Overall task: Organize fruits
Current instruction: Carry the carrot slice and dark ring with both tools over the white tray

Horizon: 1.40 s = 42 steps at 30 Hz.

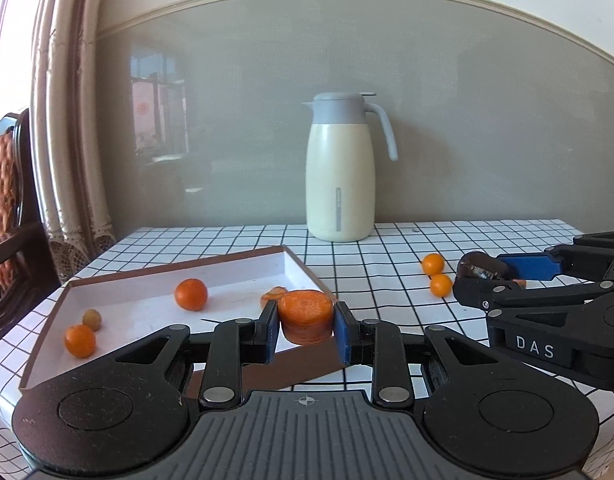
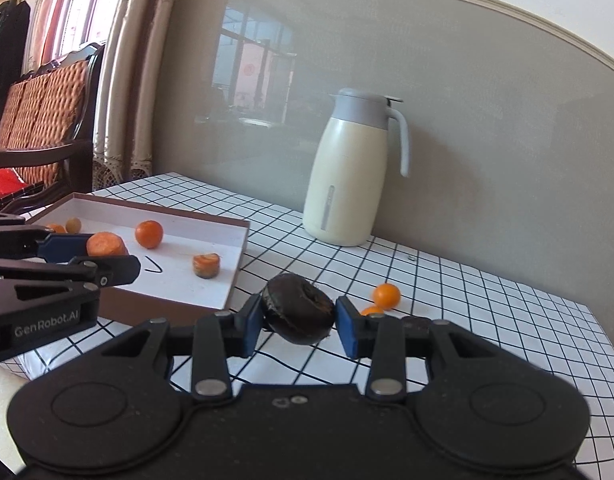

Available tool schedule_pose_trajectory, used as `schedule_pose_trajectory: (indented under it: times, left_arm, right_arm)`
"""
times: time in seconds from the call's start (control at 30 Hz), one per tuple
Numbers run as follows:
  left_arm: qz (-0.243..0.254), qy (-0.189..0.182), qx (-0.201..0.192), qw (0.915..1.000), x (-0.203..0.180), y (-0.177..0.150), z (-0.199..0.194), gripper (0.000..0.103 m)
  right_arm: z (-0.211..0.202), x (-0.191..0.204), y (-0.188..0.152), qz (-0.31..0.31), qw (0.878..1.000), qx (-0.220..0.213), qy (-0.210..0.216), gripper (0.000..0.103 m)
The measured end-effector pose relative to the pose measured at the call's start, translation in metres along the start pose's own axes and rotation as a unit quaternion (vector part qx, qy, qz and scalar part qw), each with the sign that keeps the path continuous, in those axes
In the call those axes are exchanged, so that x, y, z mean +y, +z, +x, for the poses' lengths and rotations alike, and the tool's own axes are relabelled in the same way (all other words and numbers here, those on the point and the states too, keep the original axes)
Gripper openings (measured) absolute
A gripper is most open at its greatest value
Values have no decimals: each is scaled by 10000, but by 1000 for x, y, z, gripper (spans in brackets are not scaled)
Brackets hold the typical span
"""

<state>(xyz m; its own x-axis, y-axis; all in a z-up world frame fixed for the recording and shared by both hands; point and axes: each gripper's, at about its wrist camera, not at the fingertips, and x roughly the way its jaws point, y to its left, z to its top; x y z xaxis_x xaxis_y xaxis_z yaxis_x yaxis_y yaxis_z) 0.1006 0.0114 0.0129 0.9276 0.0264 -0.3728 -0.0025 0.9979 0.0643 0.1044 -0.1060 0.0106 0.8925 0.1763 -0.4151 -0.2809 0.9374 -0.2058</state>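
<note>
My left gripper (image 1: 306, 326) is shut on an orange carrot chunk (image 1: 306, 314), held above the near right corner of the shallow white tray (image 1: 155, 276). Inside the tray lie two small oranges (image 1: 191, 294), a small yellowish fruit (image 1: 92, 319) and another carrot piece (image 1: 273, 295). My right gripper (image 2: 298, 318) is shut on a dark round fruit (image 2: 298, 314), raised over the checked tablecloth right of the tray (image 2: 239, 248). Two small oranges (image 2: 386, 295) rest on the cloth beyond it. The left gripper (image 2: 107, 250) with its carrot chunk (image 2: 106, 245) shows at the left of the right wrist view.
A cream jug with a grey lid and handle (image 1: 341, 168) stands at the back against the grey wall. A curtain (image 1: 67, 120) and a wooden chair (image 2: 47, 104) are to the left of the table. The table's right edge (image 2: 603, 344) drops off close by.
</note>
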Motion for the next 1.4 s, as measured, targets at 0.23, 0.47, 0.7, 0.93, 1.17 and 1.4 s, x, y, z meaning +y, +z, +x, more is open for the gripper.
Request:
schedule_pose_trajectory:
  times: [0.23, 0.47, 0.7, 0.93, 1.17, 1.4]
  left_arm:
    - [-101, 187, -15, 9998, 21, -5, -8, 29]
    - [-183, 370, -9, 9991, 42, -8, -12, 29]
    - [-296, 550, 4, 9980, 64, -11, -13, 29]
    - [-372, 746, 20, 9965, 87, -14, -13, 29]
    - [-416, 907, 73, 9950, 108, -17, -8, 29]
    - [-476, 1026, 94, 9935, 121, -16, -3, 29]
  right_arm:
    - [4, 21, 7, -104, 9997, -106, 206, 31]
    - [7, 41, 14, -193, 9988, -213, 405, 30]
    - [14, 59, 18, -287, 9975, -266, 581, 30]
    - [21, 78, 23, -356, 9963, -298, 729, 31]
    - [29, 98, 30, -491, 9941, -324, 910, 31]
    - [35, 106, 38, -517, 9929, -344, 1013, 31]
